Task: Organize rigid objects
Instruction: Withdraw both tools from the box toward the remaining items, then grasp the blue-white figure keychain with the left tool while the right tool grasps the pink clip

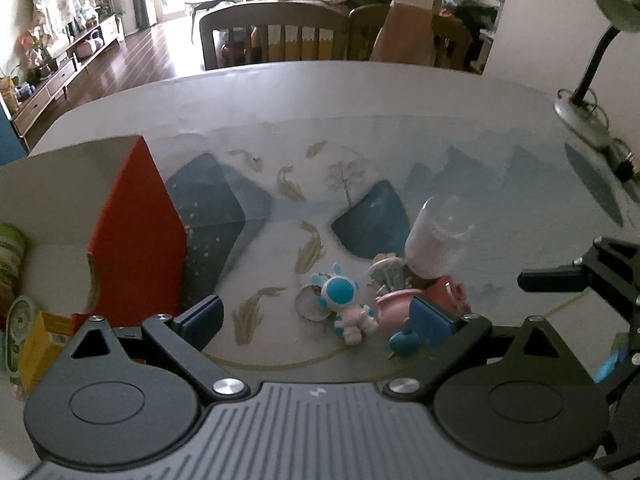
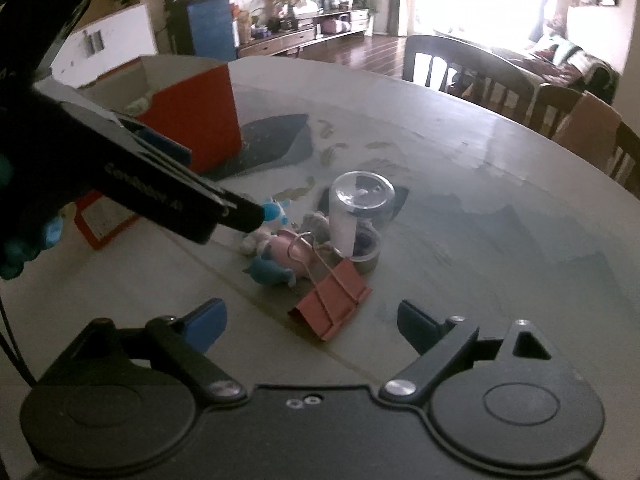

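A cluster of small objects lies mid-table: a blue-and-white toy figure, a shell, a pink piece, a small blue toy, a clear jar with white contents and a red binder clip. The jar and the blue toy also show in the right wrist view. My left gripper is open and empty just before the figure. My right gripper is open and empty, the clip between its fingers. A red box stands open at the left.
The box holds a green tin and a yellow pack. A desk lamp stands at the table's right edge. Wooden chairs line the far side. The left gripper's body crosses the right wrist view.
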`<state>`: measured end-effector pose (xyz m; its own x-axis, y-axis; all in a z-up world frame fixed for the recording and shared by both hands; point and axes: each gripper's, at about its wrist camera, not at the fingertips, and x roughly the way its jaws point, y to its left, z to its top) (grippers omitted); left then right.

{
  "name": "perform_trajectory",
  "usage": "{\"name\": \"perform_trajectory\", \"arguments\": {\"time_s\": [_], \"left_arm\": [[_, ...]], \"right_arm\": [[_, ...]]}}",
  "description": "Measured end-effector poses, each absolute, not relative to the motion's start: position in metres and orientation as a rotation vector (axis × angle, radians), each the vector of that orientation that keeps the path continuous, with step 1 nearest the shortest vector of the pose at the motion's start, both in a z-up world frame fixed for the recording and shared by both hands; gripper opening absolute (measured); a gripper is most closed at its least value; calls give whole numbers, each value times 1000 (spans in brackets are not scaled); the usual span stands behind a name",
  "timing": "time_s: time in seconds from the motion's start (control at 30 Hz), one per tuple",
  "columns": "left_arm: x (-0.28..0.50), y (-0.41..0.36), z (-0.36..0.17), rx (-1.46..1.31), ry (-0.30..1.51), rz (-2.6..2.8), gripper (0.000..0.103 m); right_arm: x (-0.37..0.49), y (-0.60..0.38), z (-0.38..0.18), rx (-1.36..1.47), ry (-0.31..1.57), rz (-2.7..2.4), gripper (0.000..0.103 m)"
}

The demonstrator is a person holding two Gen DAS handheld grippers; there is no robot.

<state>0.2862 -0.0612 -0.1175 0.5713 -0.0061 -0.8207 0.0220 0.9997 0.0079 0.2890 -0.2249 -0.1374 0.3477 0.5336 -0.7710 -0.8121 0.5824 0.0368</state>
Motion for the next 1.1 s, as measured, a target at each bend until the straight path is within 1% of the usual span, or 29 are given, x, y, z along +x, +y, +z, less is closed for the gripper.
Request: {"name": "perform_trajectory", "arguments": {"time_s": [0.33, 0.7, 0.73, 0.8, 0.83, 0.87, 0.93, 1.0, 1.03, 1.07, 1.1], "left_arm": [[297, -55, -134, -2, 989, -2, 100], [307, -50, -141, -45, 1004, 5, 98], [308, -49, -141, -51, 1007, 4, 96], [308, -47, -142, -67, 1015, 2, 88], [309, -45, -143, -74, 1026, 3, 78], [310, -44, -144, -94, 1031, -6, 76], [309, -42, -145, -110, 1030, -8, 76], [309, -46, -144, -89, 1025, -13, 72], [309, -48, -144, -81, 1024, -23, 65], [309, -50, -144, -77, 1025, -32, 58], [310, -53, -144, -73, 1026, -41, 56]], "right_arm": [[298, -213, -152, -518, 798, 981, 88], [307, -207, -161, -577, 763, 1044, 79], [307, -208, -161, -573, 764, 1048, 79], [307, -208, -160, -568, 762, 1057, 74], [306, -209, -161, -566, 762, 1060, 74], [305, -210, -160, -564, 760, 1062, 74], [304, -211, -160, -558, 759, 1063, 71], [302, -213, -160, -550, 757, 1052, 65], [301, -214, -159, -547, 758, 1045, 63], [299, -215, -158, -542, 760, 1035, 58], [298, -216, -158, -534, 766, 1029, 58]]}}
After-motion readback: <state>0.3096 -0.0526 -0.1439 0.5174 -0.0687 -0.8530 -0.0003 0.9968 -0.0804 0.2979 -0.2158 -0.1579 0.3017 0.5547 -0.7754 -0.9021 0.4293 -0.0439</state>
